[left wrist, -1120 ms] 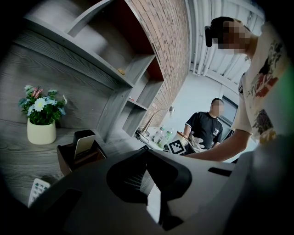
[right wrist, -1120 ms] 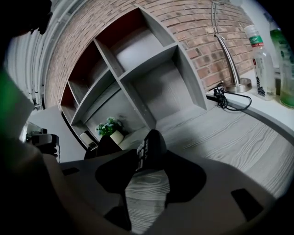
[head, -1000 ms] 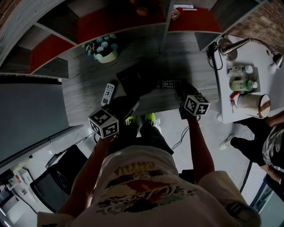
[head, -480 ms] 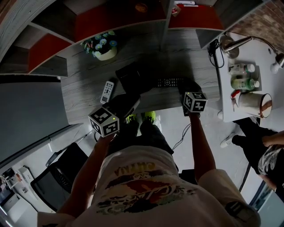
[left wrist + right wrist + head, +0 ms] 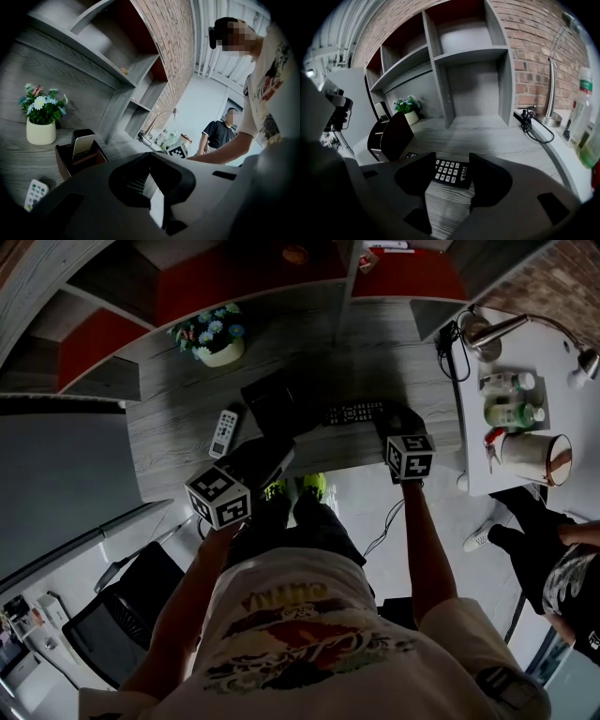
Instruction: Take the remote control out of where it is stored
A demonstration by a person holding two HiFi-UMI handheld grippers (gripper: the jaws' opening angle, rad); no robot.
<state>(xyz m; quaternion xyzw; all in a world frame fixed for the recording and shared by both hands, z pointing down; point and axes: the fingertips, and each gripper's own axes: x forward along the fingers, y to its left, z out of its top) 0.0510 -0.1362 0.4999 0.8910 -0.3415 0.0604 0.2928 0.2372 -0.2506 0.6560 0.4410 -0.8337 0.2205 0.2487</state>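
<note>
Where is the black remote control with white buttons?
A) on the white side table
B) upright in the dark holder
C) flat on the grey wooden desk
C: the black remote control lies flat on the grey wooden desk, between the right tool's jaws, which have just been opening.

Right gripper (image 5: 453, 159): jaws just opened wide, remote control (image 5: 449, 174) tip between, ungripped. Left gripper (image 5: 151, 187): jaws together. Both my forearms extended.
</note>
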